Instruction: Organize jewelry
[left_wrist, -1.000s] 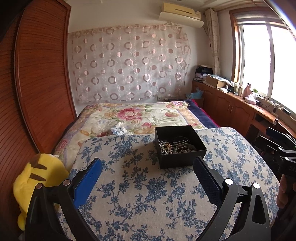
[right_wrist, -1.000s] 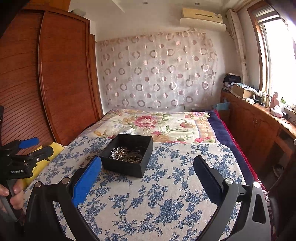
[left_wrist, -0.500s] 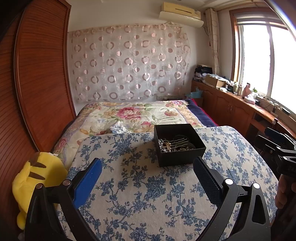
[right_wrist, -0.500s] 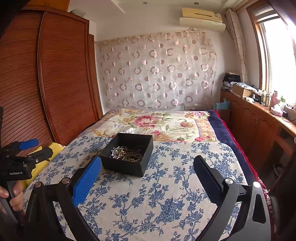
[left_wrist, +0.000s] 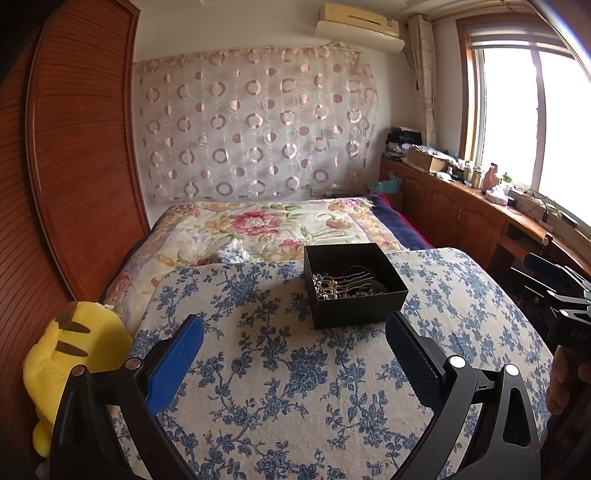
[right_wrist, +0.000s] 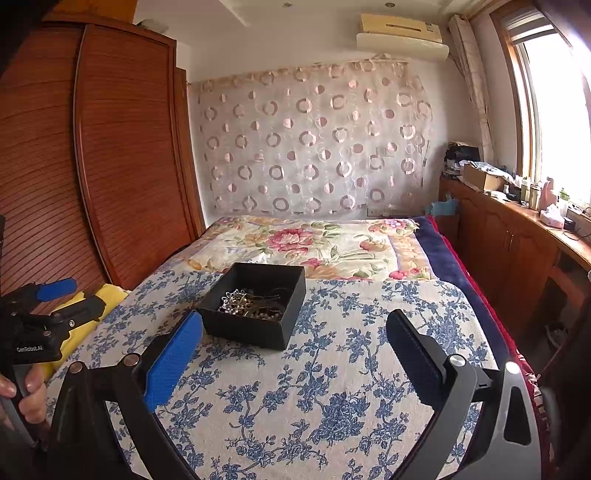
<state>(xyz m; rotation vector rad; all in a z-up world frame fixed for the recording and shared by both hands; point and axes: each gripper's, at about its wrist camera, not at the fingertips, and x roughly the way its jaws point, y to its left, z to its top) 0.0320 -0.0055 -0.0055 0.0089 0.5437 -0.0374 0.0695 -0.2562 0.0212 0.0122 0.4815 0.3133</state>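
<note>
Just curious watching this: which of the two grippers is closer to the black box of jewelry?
Right, narrowly. The right gripper has its blue finger almost at the black box's near corner; the left gripper sits slightly further back, box ahead and rightward.

Left hand-held gripper (left_wrist: 293, 343) and right hand-held gripper (right_wrist: 293, 338) both gape wide, holding nothing

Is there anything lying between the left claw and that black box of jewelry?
Nothing: in the left wrist view, only bare blue-flowered cloth separates the open left claw from the black box.
</note>
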